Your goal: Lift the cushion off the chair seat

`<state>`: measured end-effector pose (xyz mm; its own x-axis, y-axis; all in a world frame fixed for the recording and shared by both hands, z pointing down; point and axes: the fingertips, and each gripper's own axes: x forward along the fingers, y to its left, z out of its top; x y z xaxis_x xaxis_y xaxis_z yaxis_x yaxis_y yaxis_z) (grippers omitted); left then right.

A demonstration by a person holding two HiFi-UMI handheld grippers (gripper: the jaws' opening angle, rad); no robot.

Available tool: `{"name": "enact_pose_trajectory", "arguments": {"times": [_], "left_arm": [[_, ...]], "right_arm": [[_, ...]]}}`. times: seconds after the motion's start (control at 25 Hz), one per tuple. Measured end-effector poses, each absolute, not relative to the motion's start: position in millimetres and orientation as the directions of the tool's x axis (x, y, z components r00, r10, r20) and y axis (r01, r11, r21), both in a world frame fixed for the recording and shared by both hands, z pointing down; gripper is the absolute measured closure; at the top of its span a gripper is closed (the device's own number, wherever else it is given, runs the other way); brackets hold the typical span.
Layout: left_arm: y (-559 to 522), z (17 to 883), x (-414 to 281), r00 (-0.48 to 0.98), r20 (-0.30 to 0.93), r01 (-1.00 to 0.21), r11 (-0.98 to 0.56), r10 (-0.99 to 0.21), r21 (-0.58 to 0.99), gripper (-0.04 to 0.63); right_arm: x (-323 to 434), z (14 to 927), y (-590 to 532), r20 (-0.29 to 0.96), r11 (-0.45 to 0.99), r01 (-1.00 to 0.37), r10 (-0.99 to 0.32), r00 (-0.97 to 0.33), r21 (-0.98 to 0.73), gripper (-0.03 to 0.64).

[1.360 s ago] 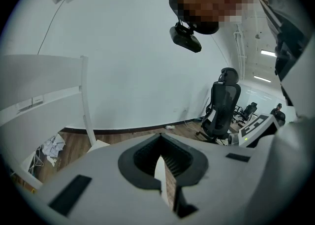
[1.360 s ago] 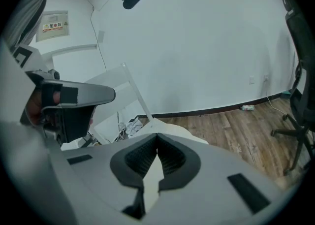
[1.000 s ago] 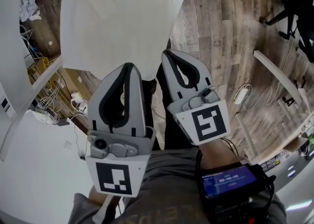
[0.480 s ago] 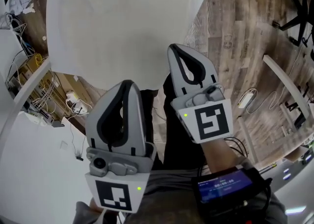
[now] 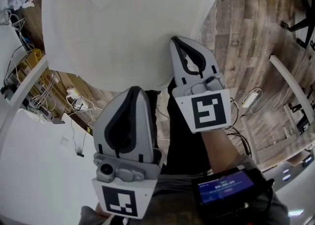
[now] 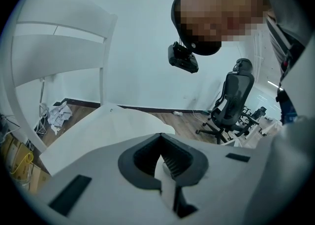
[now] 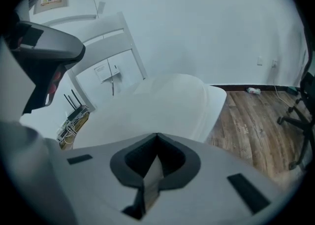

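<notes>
A large white cushion (image 5: 123, 17) hangs across the top of the head view, with the wood floor below it. My left gripper (image 5: 134, 91) is shut on its near edge, and my right gripper (image 5: 179, 40) is shut on the same edge further right. In the left gripper view, a white fold of the cushion (image 6: 98, 130) is pinched in the left gripper (image 6: 160, 136). The right gripper (image 7: 156, 136) also pinches a fold of the cushion (image 7: 167, 101). A white chair back (image 6: 59, 47) stands behind the cushion, and the chair back (image 7: 106, 34) also shows in the right gripper view.
A black office chair (image 6: 231, 101) stands on the wood floor to the right. Tangled cables and boxes (image 5: 34, 61) lie at the left under a white bar (image 5: 24, 83). A white power adapter (image 5: 251, 98) and a long white board (image 5: 290, 86) lie on the floor at the right.
The cushion now covers more of the top of the head view. Both grippers kept their hold; the left one sits lower in the picture.
</notes>
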<state>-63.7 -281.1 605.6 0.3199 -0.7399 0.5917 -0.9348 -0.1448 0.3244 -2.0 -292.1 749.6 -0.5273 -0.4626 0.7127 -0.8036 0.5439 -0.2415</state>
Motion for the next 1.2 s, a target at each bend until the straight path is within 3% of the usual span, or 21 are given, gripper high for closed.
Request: {"name": "enact_pose_trajectory", "arguments": {"times": [0.4, 0.44, 0.48, 0.52, 0.84, 1.0, 1.2], "left_arm": [[-285, 605, -48, 0.344, 0.593, -0.928, -0.169, -0.728, 0.331, 0.589], [-285, 605, -46, 0.347, 0.594, -0.927, -0.171, -0.726, 0.332, 0.589], [-285, 605, -44, 0.351, 0.594, -0.926, -0.174, -0.724, 0.335, 0.589], [-285, 605, -41, 0.355, 0.593, -0.924, -0.177, -0.723, 0.338, 0.589], [-289, 606, -29, 0.366, 0.592, -0.921, -0.19, -0.718, 0.34, 0.589], [-291, 608, -31, 0.356, 0.597, -0.924, -0.177, -0.719, 0.338, 0.589], [-294, 600, -35, 0.351, 0.59, -0.926, -0.174, -0.728, 0.337, 0.589]], "right_arm": [[17, 741, -283, 0.676, 0.476, -0.804, -0.462, -0.574, -0.357, 0.609], [21, 738, -283, 0.665, 0.459, -0.802, -0.466, -0.584, -0.382, 0.589], [25, 735, -284, 0.652, 0.44, -0.802, -0.477, -0.59, -0.404, 0.49], [30, 734, -286, 0.642, 0.418, -0.806, -0.491, -0.589, -0.42, 0.451], [51, 753, -293, 0.621, 0.25, -0.799, -0.519, -0.588, -0.547, 0.333], [41, 767, -290, 0.614, 0.213, -0.756, -0.47, -0.634, -0.619, 0.34], [44, 769, -288, 0.646, 0.18, -0.766, -0.44, -0.624, -0.617, 0.427]]}}
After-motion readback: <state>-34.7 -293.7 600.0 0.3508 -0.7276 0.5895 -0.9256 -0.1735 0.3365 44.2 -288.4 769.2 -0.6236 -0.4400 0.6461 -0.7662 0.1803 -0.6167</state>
